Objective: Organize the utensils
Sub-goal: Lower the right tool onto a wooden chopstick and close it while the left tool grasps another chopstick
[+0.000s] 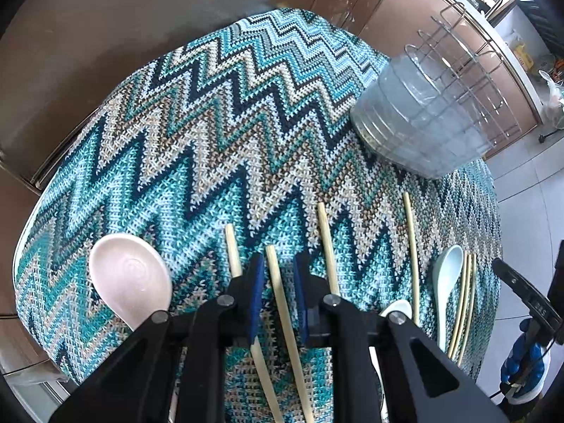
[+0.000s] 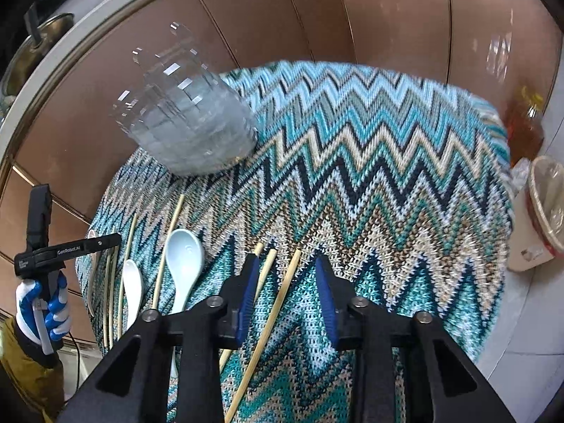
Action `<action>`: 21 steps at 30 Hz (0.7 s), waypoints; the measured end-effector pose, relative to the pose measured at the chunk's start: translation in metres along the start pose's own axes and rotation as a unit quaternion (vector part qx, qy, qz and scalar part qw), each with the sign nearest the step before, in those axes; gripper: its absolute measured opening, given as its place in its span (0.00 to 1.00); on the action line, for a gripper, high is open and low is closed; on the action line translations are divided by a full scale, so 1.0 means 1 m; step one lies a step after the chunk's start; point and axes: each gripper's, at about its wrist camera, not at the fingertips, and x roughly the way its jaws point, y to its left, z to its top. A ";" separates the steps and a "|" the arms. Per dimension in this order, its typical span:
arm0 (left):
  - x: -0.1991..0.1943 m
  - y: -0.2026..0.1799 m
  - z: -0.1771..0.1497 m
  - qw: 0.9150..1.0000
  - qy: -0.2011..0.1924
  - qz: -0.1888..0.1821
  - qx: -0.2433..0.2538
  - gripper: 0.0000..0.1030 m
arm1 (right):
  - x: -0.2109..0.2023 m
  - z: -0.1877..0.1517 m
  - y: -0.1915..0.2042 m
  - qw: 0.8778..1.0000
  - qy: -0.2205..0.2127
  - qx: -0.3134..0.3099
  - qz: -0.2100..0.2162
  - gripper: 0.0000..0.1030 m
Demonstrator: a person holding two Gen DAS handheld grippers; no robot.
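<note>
Bamboo chopsticks and ceramic spoons lie on a zigzag cloth. In the left wrist view my left gripper [image 1: 276, 271] is open, its blue pads on either side of one chopstick [image 1: 282, 303]; other chopsticks [image 1: 328, 246] lie beside it, with a pink spoon [image 1: 128, 275] at left and a pale blue spoon [image 1: 447, 278] at right. In the right wrist view my right gripper [image 2: 287, 275] is open above two chopsticks [image 2: 282, 299], and the pale blue spoon [image 2: 183, 261] and a white spoon [image 2: 132, 289] lie to its left.
A clear plastic container [image 1: 423, 120] stands at the back of the zigzag cloth [image 1: 211, 123], also seen in the right wrist view [image 2: 190, 123]. A wire rack [image 1: 472, 70] stands behind it. Brown cabinets surround the table. A bin [image 2: 546, 211] sits on the floor at right.
</note>
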 end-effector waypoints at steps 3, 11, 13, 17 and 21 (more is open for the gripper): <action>0.002 0.000 0.001 1.000 0.003 0.000 -0.001 0.15 | 0.014 0.002 -0.003 1.000 0.025 0.007 0.005 0.24; 0.009 -0.003 0.005 1.000 0.013 0.002 0.001 0.13 | 0.045 0.010 0.005 0.998 0.070 -0.004 -0.002 0.18; 0.010 -0.003 0.006 1.000 0.014 0.002 0.000 0.11 | 0.050 0.013 0.009 0.997 0.076 -0.011 -0.009 0.17; 0.013 -0.004 0.008 1.000 0.015 0.006 -0.002 0.09 | 0.055 0.017 0.012 0.996 0.085 -0.024 -0.021 0.15; 0.014 -0.006 0.009 1.000 0.012 0.014 0.001 0.07 | 0.060 0.016 0.015 0.996 0.084 -0.025 -0.024 0.11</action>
